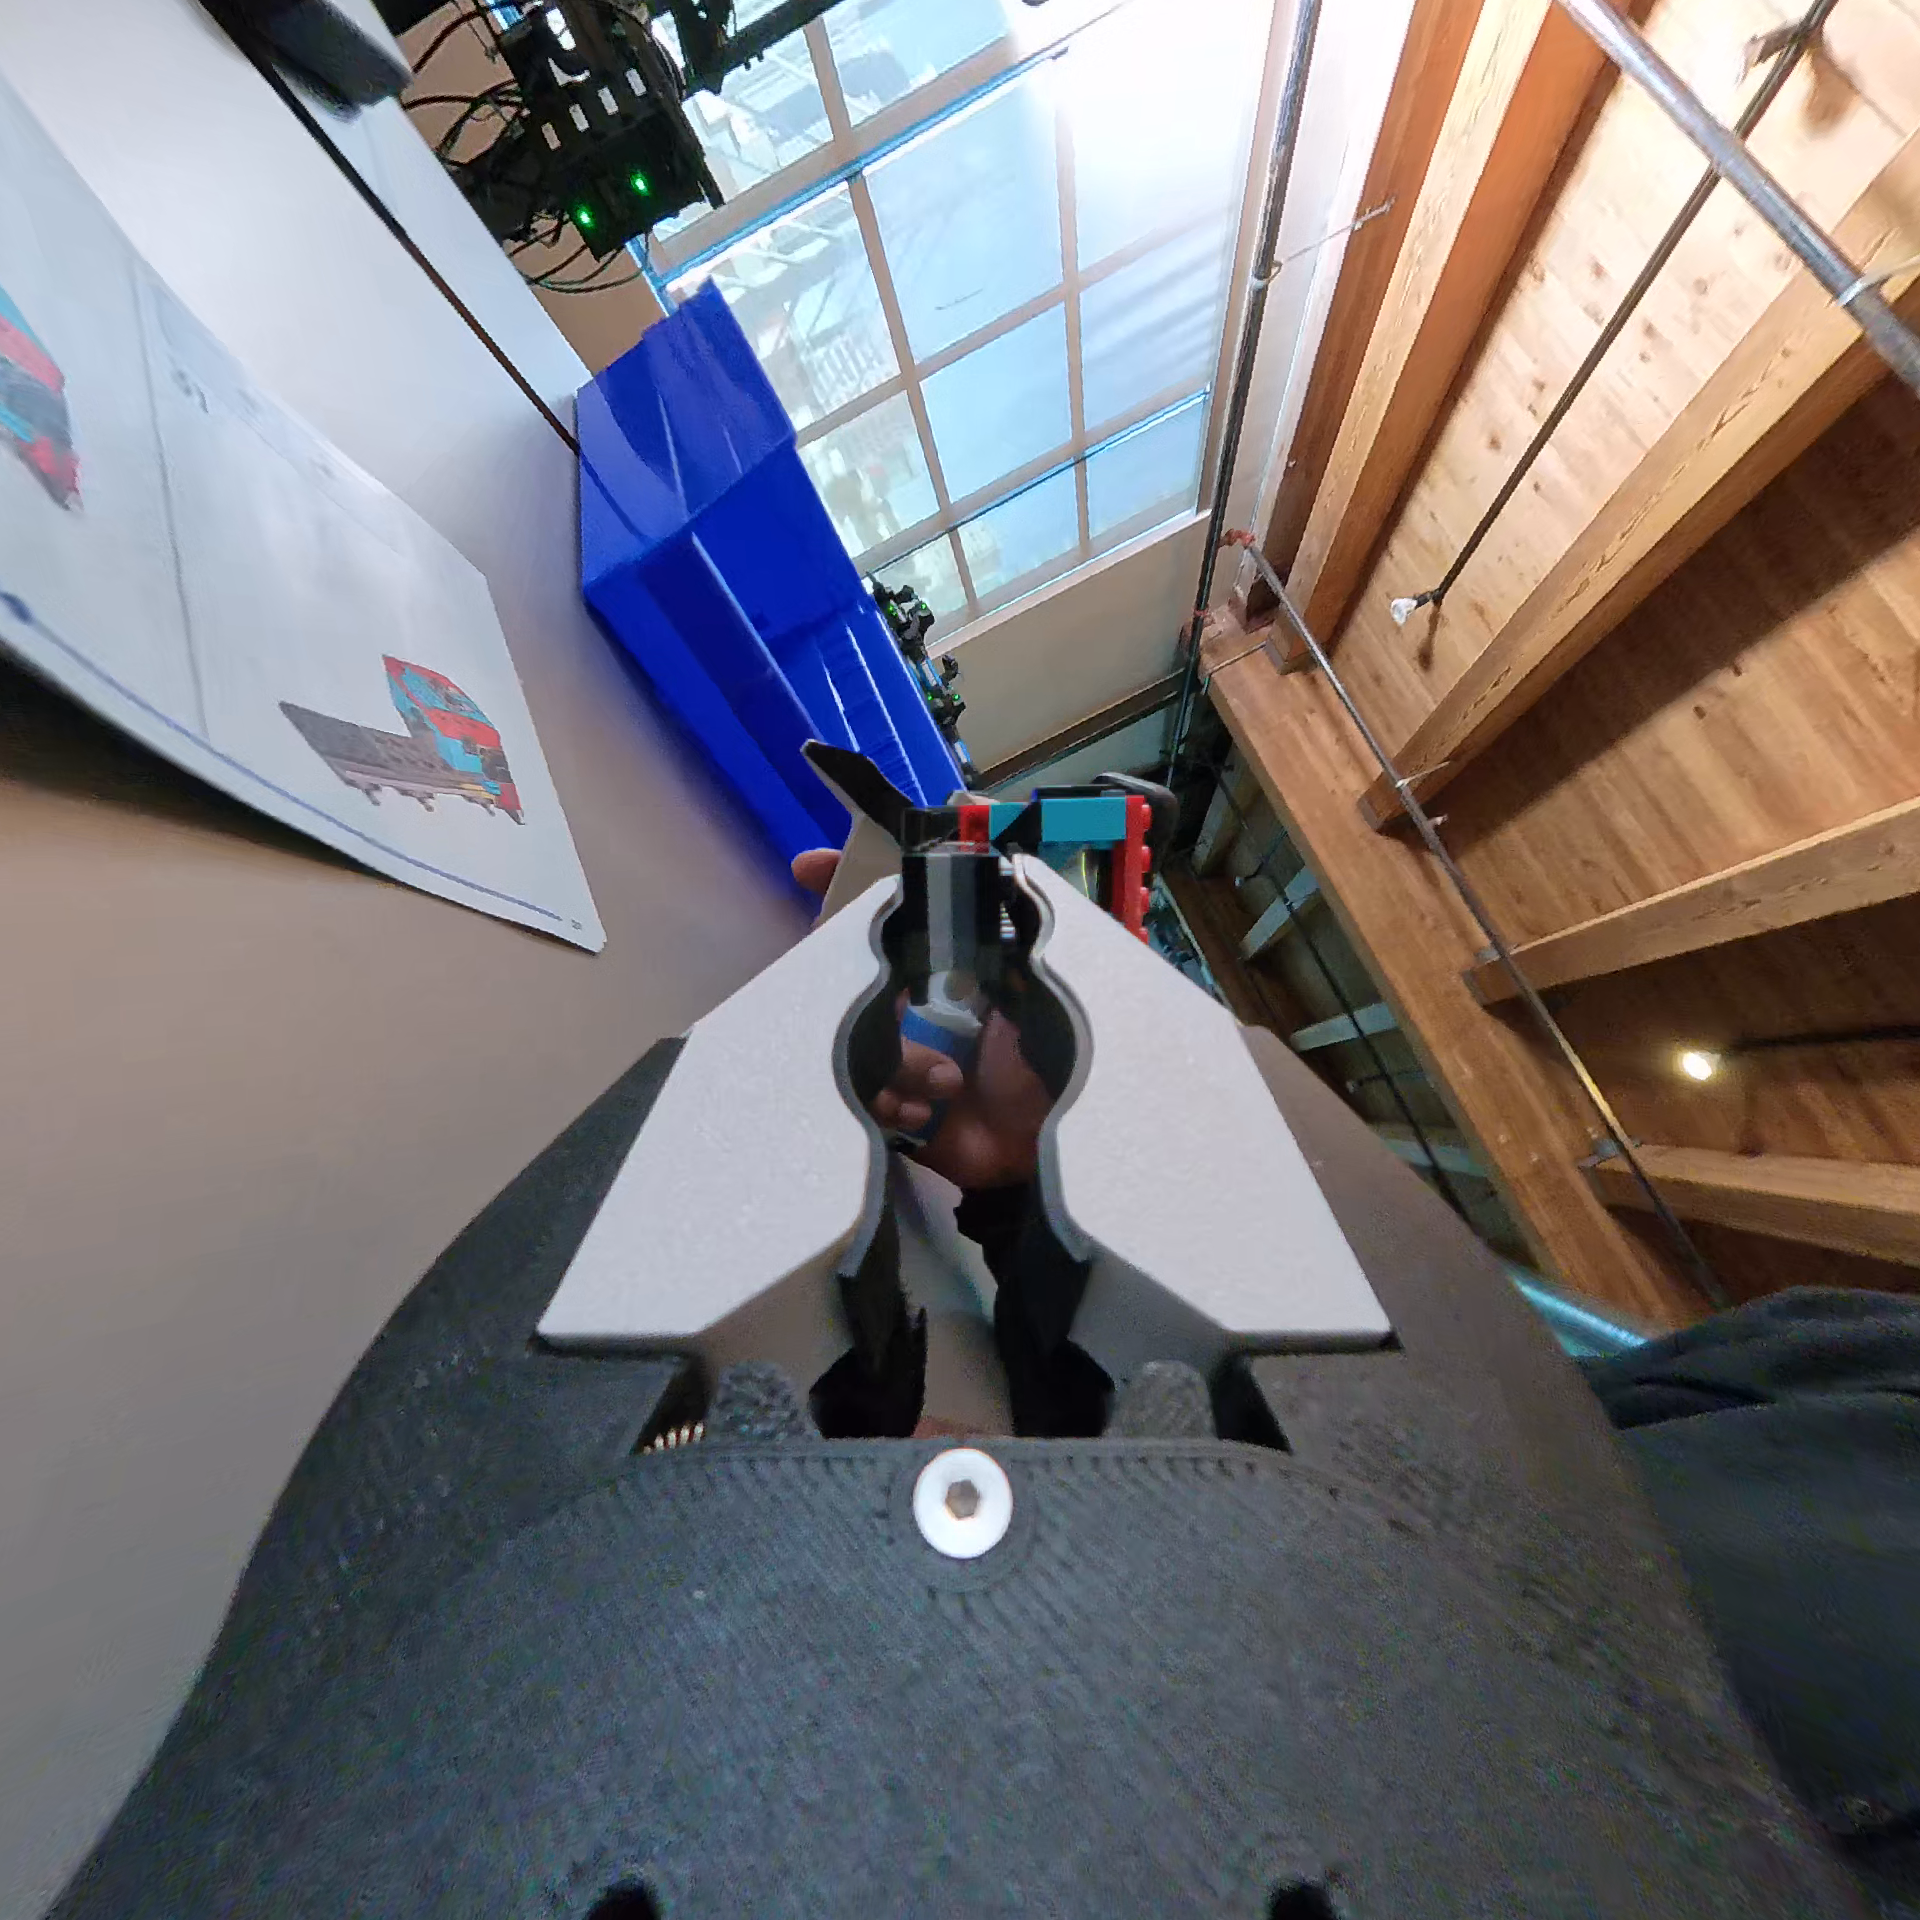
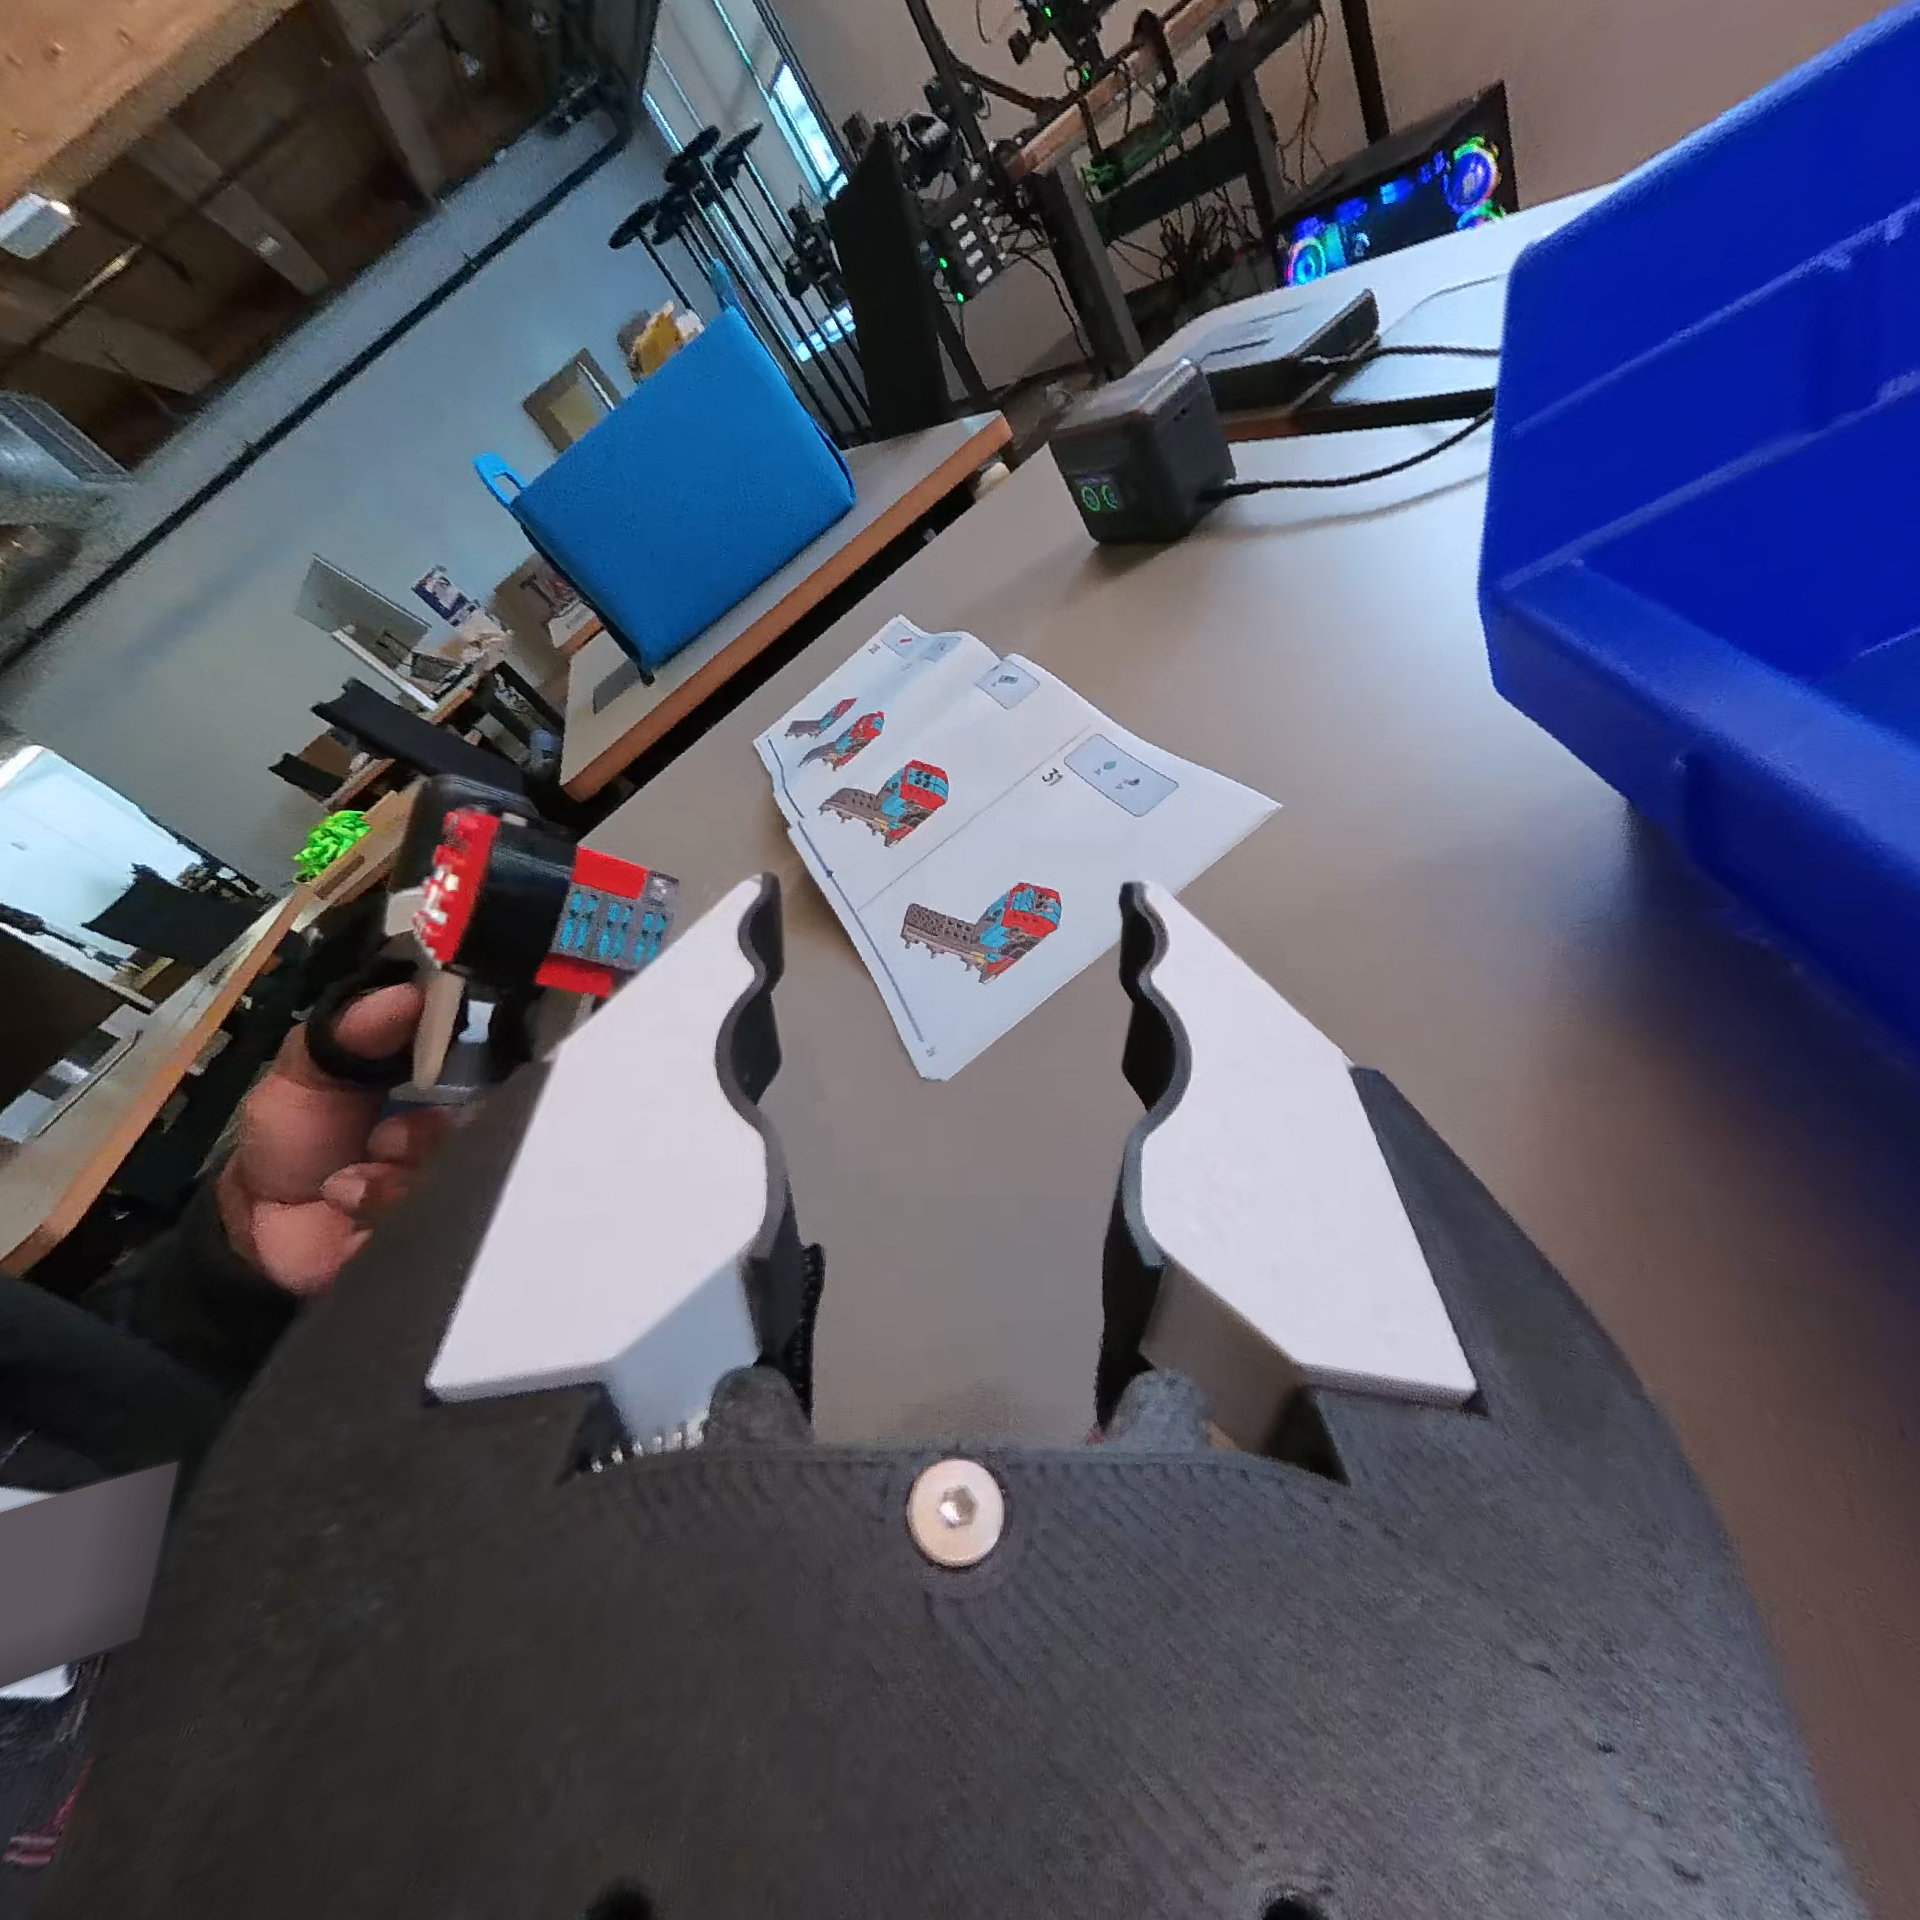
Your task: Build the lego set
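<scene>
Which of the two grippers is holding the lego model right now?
The left gripper: its jaws are shut on the lego model. The right gripper is open and empty.

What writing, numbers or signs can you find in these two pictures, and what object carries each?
Instruction booklet: printed step numbers beside the drawings; legible, but I do not copy writing out.
Black box: green lit marks, too small to read.
Lego model: white marks on a red piece, blurred.
Blue bin: none visible.
</scene>
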